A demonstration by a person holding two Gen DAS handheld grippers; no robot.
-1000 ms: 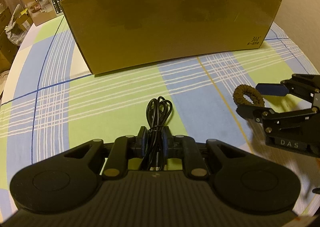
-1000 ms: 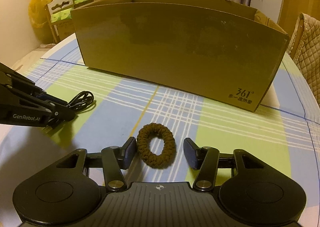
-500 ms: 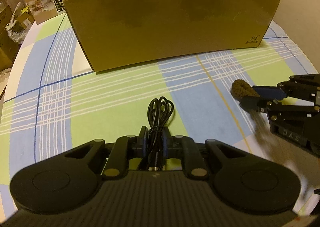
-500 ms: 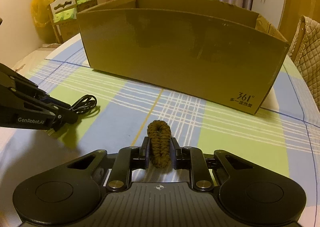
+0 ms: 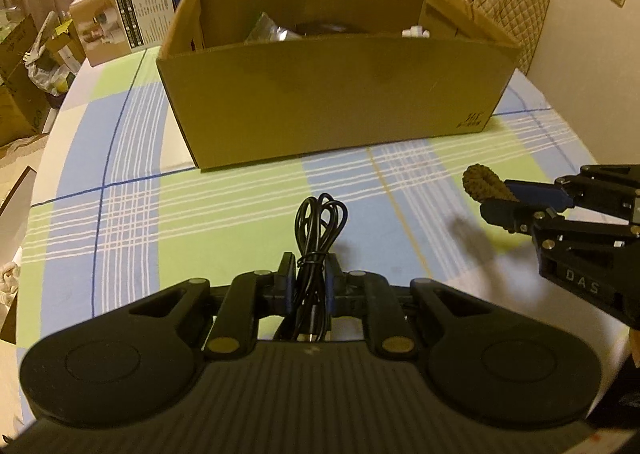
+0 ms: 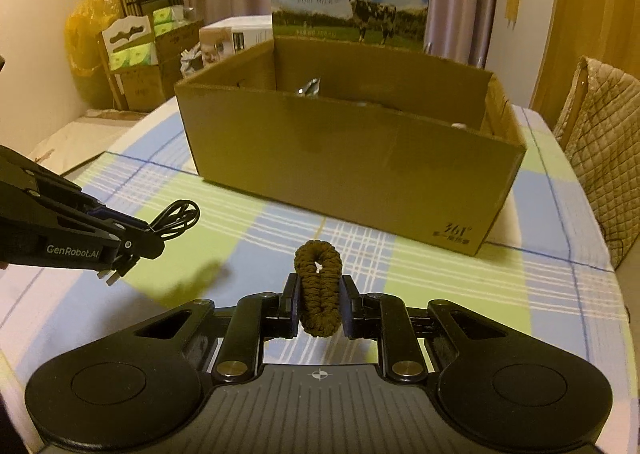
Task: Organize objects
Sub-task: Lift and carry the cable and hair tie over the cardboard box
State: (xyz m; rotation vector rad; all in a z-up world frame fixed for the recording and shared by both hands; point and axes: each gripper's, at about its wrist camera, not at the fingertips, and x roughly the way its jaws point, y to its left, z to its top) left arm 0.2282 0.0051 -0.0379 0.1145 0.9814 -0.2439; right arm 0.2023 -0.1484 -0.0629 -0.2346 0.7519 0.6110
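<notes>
Brown hair tie (image 6: pixel 318 290) between right tongs (image 6: pixel 319 304)

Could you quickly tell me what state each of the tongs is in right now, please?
Left tongs: closed on the coiled black cable.
Right tongs: closed on the brown knitted hair scrunchie.

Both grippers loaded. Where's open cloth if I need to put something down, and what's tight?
Bare tablecloth lies between the cardboard box and both grippers, and left of the box. Tight: between left gripper holding the cable and right gripper holding the hair tie.
</notes>
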